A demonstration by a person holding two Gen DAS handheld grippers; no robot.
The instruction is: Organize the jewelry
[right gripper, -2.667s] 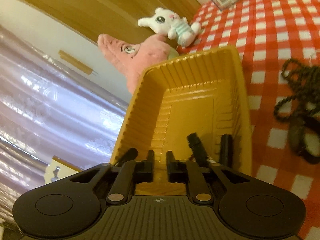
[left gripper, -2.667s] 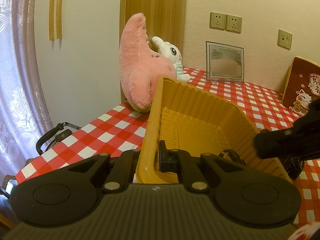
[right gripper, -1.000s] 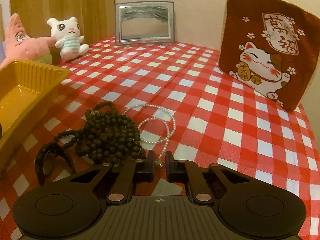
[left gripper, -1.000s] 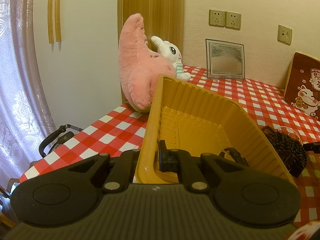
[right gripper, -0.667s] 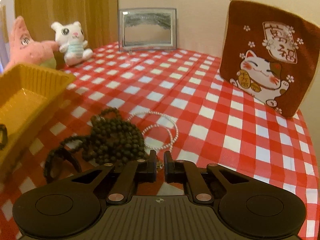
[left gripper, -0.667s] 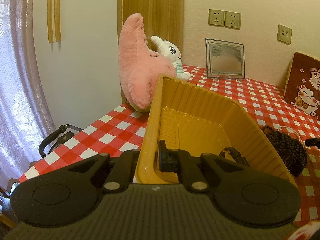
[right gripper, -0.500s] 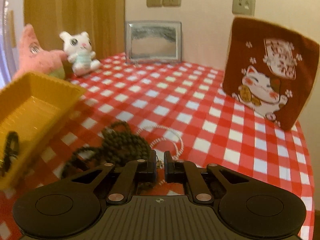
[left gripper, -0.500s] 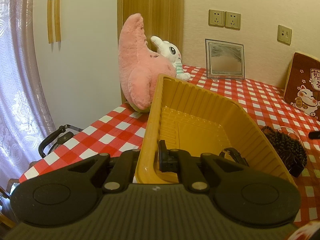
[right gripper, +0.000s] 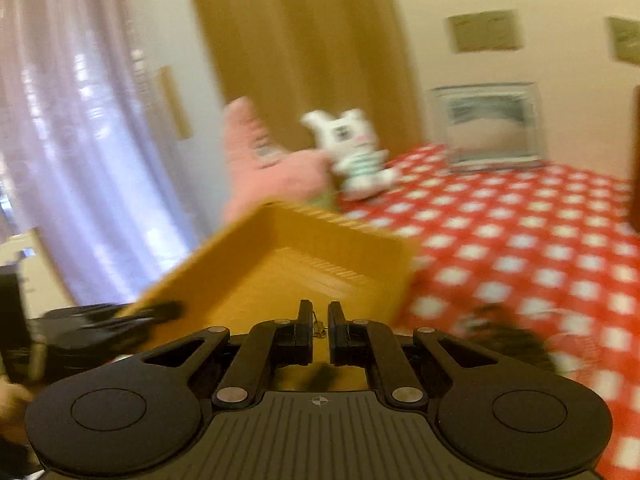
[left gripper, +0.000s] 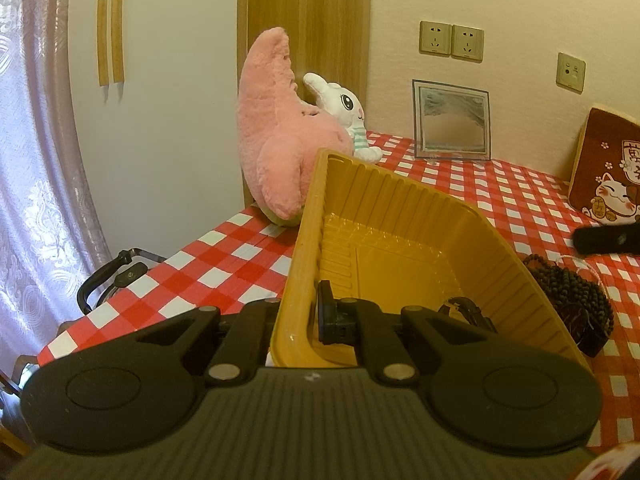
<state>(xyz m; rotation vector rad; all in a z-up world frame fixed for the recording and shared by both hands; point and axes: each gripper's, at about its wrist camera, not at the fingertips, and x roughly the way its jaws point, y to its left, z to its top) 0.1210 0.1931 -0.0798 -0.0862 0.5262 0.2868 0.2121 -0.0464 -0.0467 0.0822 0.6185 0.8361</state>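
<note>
Left wrist view: sits low behind the left hand-held gripper (left gripper: 298, 316), hard up against the yellow tray (left gripper: 400, 216), looking slightly down across the checked surface (left gripper: 224, 264) toward the wall with sockets (left gripper: 451, 40). Sharp.

Right wrist view: behind the right hand-held gripper (right gripper: 320, 326), above the tray's (right gripper: 340, 248) near end, facing the curtain (right gripper: 80, 140) and wooden panel (right gripper: 304, 48). Blurred.

Shared: tray, pink plush (left gripper: 276, 136) (right gripper: 260, 168), white rabbit toy (left gripper: 348, 116) (right gripper: 356, 152), framed picture (left gripper: 451, 122) (right gripper: 488, 124), dark beads (left gripper: 568, 292) (right gripper: 508, 336).
</note>
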